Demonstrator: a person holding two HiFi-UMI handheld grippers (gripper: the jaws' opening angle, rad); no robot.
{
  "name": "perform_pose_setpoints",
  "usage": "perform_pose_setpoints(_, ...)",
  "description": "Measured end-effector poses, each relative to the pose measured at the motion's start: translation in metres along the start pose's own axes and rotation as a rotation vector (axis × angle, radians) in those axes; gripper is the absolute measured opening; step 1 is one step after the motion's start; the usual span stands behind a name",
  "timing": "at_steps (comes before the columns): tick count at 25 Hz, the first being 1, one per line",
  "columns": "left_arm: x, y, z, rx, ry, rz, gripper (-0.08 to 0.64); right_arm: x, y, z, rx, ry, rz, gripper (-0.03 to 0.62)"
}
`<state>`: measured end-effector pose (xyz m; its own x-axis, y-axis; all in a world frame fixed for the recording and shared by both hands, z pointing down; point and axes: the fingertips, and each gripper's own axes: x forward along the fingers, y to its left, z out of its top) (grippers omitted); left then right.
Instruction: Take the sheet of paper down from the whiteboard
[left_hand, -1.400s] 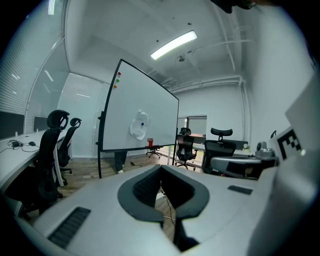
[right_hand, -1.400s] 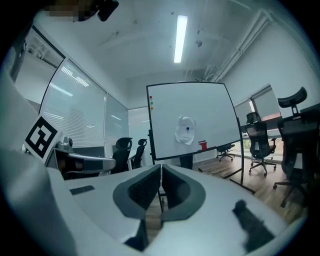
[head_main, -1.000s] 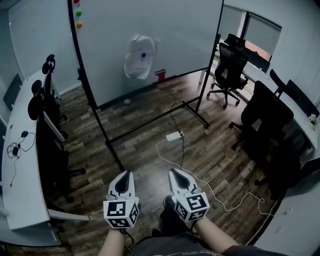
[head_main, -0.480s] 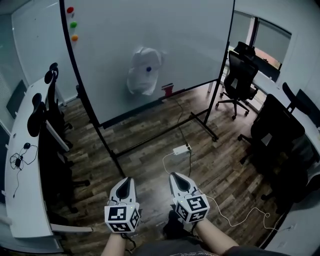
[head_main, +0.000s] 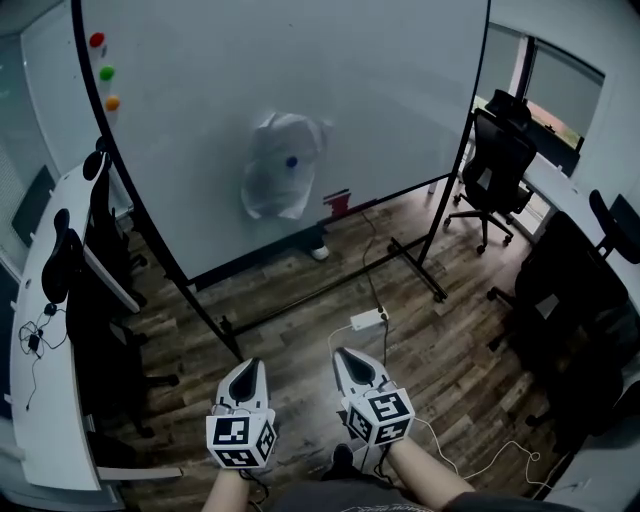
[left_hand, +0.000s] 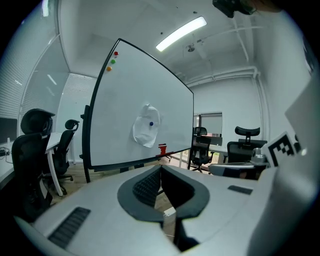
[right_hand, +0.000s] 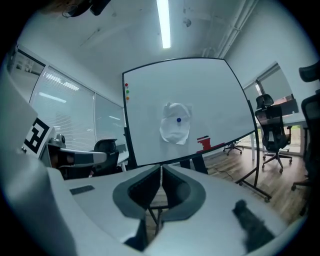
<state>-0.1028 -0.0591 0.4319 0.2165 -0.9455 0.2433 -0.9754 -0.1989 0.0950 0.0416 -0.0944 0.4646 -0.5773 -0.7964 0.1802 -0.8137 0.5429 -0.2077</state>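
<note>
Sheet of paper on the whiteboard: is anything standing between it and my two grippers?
Nothing visible does. The left gripper and right gripper, both shut, face the sheet of paper across the floor; only a power strip lies low there.

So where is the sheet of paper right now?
In the head view the sheet of paper hangs near the middle of the whiteboard, pinned by a blue magnet, just left of a red item on its ledge.

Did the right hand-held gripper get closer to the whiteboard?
Yes, the right hand-held gripper moved forward; the white power strip now lies just past its tip.
</note>
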Motion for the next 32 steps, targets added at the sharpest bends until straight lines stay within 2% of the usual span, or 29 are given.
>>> perform_pose_setpoints(7,0.062,0.004,0.016,-0.057,-0.035,0.069,0.015,0.05,-0.046,0.009,-0.007,0.039,0.072,0.025)
perform_pose_setpoints(11,0.078,0.002,0.023,-0.045,-0.029,0.068,0.015,0.068,-0.06,0.015,-0.018,0.055,0.066,0.025)
perform_pose_setpoints(15,0.091,0.008,0.025,-0.019,-0.021,0.061,0.015,0.078,-0.056,0.016,-0.049,0.054,0.067,0.025)
perform_pose_setpoints(23,0.136,0.023,0.022,0.007,0.025,0.002,0.015,0.11,-0.078,0.018,-0.039,0.06,0.003,0.025)
perform_pose_setpoints(28,0.179,0.049,0.037,0.028,0.02,-0.045,0.015,0.16,-0.089,0.038,-0.087,0.054,-0.04,0.025)
perform_pose_setpoints(32,0.216,0.075,0.049,0.036,0.015,-0.074,0.015,0.205,-0.095,0.052,-0.065,0.029,-0.071,0.025)
